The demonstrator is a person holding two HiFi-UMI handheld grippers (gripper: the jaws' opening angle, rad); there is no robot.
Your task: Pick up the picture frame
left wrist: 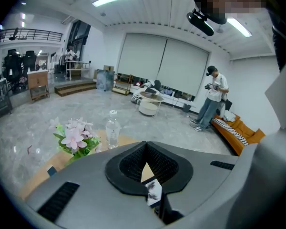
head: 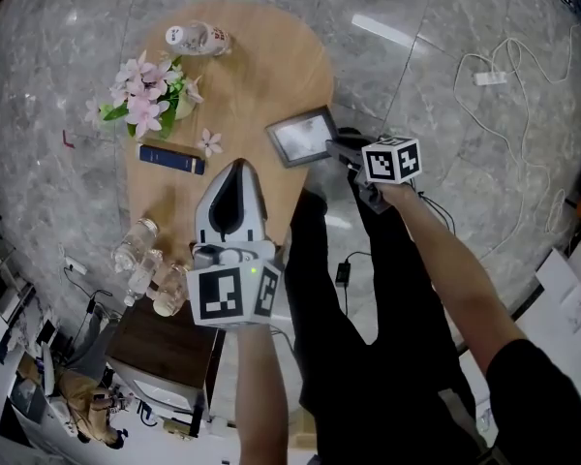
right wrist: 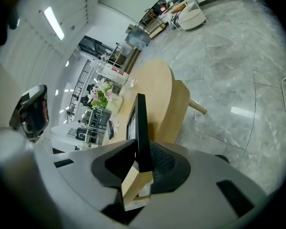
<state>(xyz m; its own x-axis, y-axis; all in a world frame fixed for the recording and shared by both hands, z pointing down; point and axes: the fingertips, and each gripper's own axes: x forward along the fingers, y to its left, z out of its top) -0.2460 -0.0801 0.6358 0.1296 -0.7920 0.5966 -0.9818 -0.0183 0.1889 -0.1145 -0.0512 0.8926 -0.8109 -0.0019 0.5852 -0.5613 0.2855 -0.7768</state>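
Currently, the picture frame (head: 303,136) is at the right edge of the wooden table (head: 271,66), its glass tilted up toward the head view. It is pinched at its near-right rim by the right gripper (head: 337,149), whose jaws press on both faces of the frame, while that forearm reaches in diagonally from the lower right with the gripper angled downward. The left gripper (head: 237,168) hangs over the table's near edge on a forearm rising from bottom centre, also angled downward, its jaws together at the tips with nothing between them, just right of a blue book (head: 171,158).
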